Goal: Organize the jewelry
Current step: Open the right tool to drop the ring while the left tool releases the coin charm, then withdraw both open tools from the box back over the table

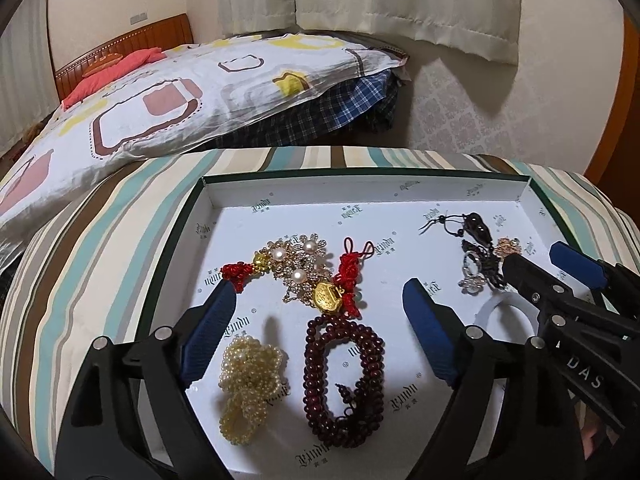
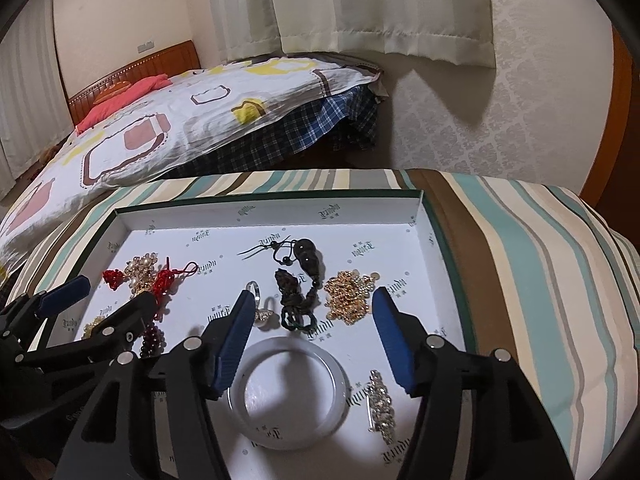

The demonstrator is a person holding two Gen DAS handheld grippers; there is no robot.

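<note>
Both sets of jaws stand open, empty. The translucent white bangle (image 2: 286, 394) lies flat directly below the right gripper (image 2: 314, 342); left gripper (image 1: 320, 332) farther off.

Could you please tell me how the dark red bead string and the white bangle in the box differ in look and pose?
The dark red bead string is many small glossy beads, coiled in several loops; the white bangle is one smooth, pale, rigid ring. The bead string forms a long oval with a loose tail inside; the bangle is a plain circle. The bead string lies below the left gripper, the bangle below the right gripper. Both lie flat on the box floor, ungripped.
</note>
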